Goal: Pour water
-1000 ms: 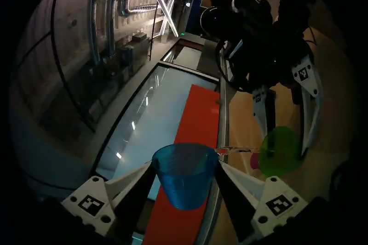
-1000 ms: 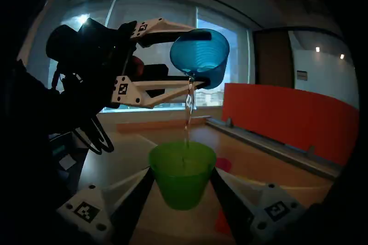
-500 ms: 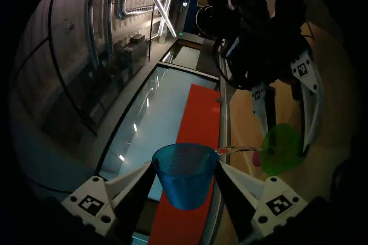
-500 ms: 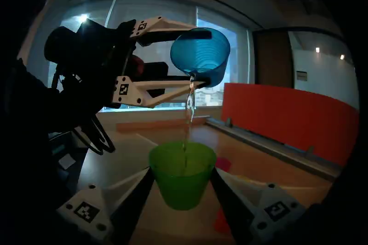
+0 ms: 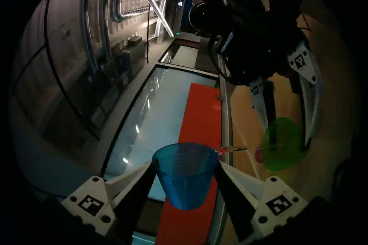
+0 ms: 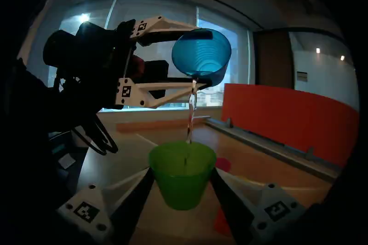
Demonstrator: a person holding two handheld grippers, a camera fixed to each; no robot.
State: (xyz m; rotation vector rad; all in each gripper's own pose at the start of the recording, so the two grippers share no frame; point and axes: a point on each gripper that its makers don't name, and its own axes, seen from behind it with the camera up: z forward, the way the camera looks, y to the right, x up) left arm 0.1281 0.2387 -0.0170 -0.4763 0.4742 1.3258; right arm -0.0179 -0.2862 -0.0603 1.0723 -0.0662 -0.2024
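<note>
The left gripper (image 6: 203, 57) sits in the upper centre of the right gripper view. It is turned on its side, one finger above the other, with its dark body to the left. Its fingers (image 5: 124, 178) are clamped on either side of the blue cup (image 5: 185, 185), which is tipped well over, its mouth facing the camera and its rim low. The right gripper (image 6: 182, 176) is held level beneath it, at the bottom centre of its own view. Its fingers (image 6: 115, 187) grip the green cup (image 6: 182, 190), which stands upright and clear of the worktop (image 6: 262, 164). A thin water stream (image 6: 189, 116) falls from the lower lip of the blue cup into the mouth of the green cup; the two cups do not touch. Behind them are a wide window (image 6: 156, 24) across the upper frame and a red partition (image 6: 294, 116) along the right. A small pink object (image 6: 223, 164) lies on the worktop just beyond the green cup. Nothing stands between the cups apart from the stream. Both cups are translucent ribbed plastic; the water level in the green cup cannot be judged.
</note>
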